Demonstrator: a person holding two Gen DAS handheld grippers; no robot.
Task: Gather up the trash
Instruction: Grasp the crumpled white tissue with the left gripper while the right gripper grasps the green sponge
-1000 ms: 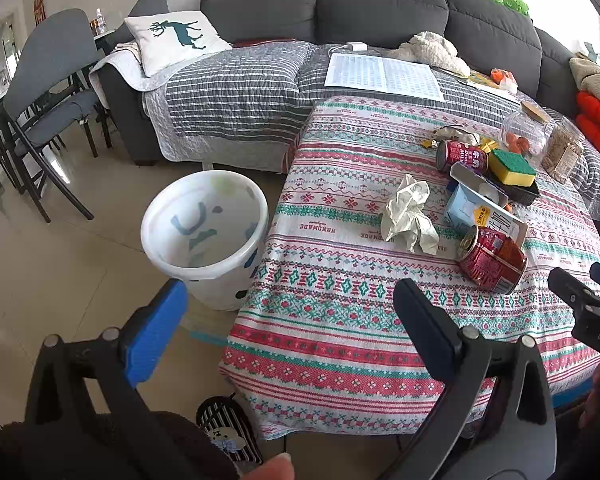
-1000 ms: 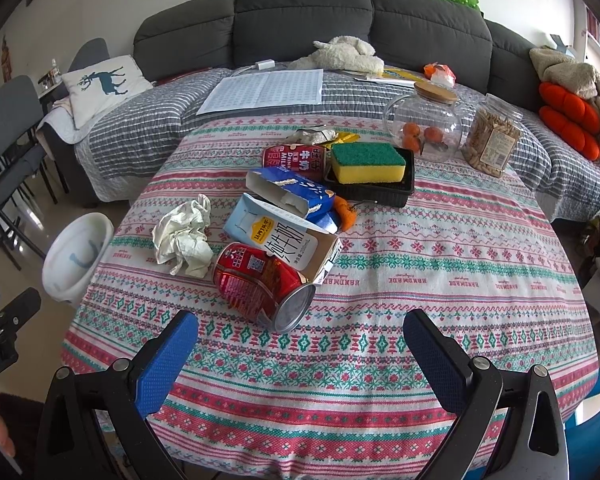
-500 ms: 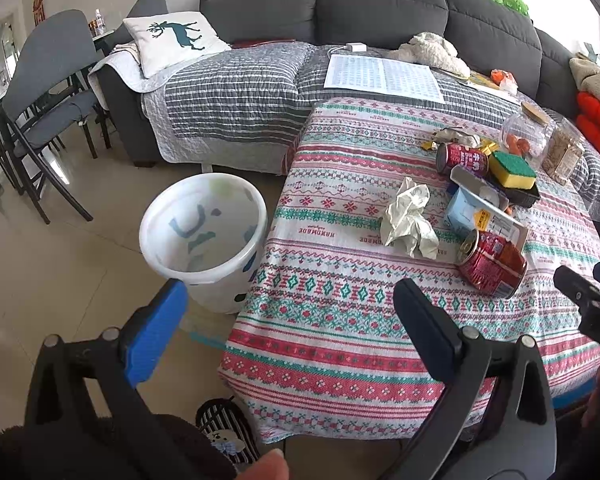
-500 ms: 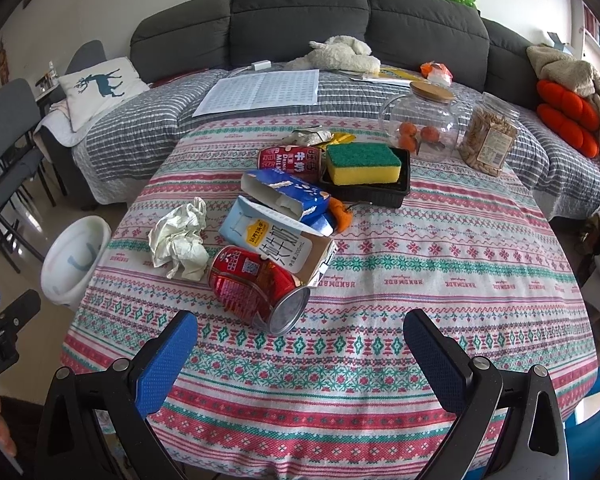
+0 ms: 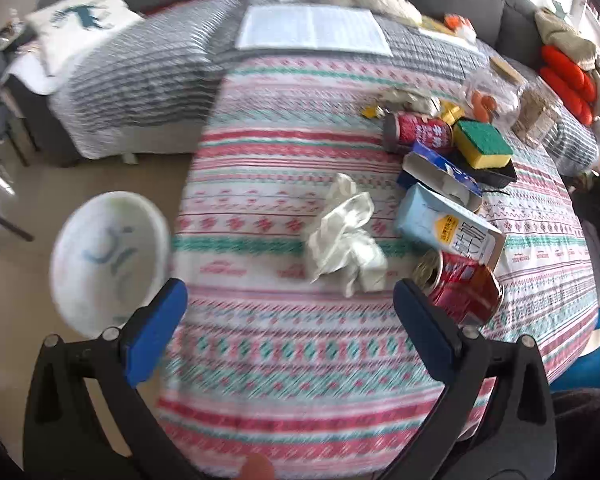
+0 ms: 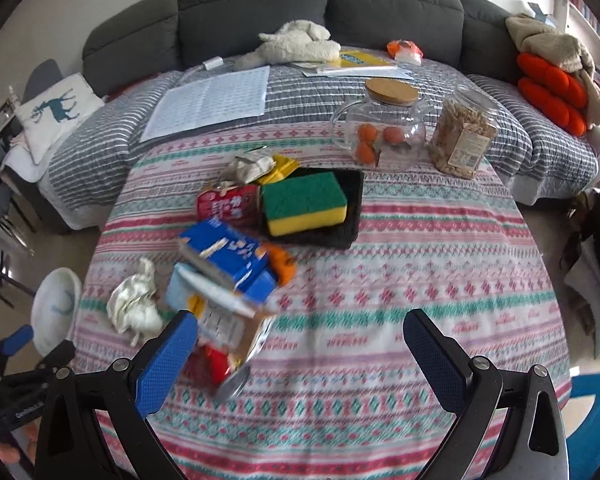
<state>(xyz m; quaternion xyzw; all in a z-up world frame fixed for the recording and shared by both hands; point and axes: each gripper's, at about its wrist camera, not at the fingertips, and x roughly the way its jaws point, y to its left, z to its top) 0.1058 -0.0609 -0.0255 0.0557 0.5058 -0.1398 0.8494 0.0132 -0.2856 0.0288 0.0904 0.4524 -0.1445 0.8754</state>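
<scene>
1. Both claws have pushed in over the table since half a second ago: the left claw (image 5: 290, 320) has swung right, so the crumpled tissue (image 5: 346, 240) now sits just beyond its tips, and the right claw (image 6: 300, 354) has closed in on the pile until the crushed red can (image 6: 220, 368) lies right by its left finger
2. Each claw stands wide apart and holds nothing
3. Collection looks barely begun: the white bin (image 5: 108, 260) stands on the floor off the table's left edge, and I cannot tell whether anything is in it
4. Trash left on the patterned tablecloth (image 6: 420, 272): the tissue at near left, the crushed can at the near edge, the pale blue milk carton (image 5: 448, 228) touching the can, a dark blue carton (image 6: 228, 256) lying over it, a second red can (image 6: 228, 206) farther back, and crumpled wrappers (image 6: 256, 168) beyond that
5. Things to leave alone: a green and yellow sponge (image 6: 306, 208) in a black tray (image 6: 352, 200) pressed against the far can, a glass jar (image 6: 380, 132) with a wooden lid, and a jar of dry food (image 6: 464, 136) at the far right
6. Cartons and cans overlap, so lifting one may drag its neighbour
</scene>
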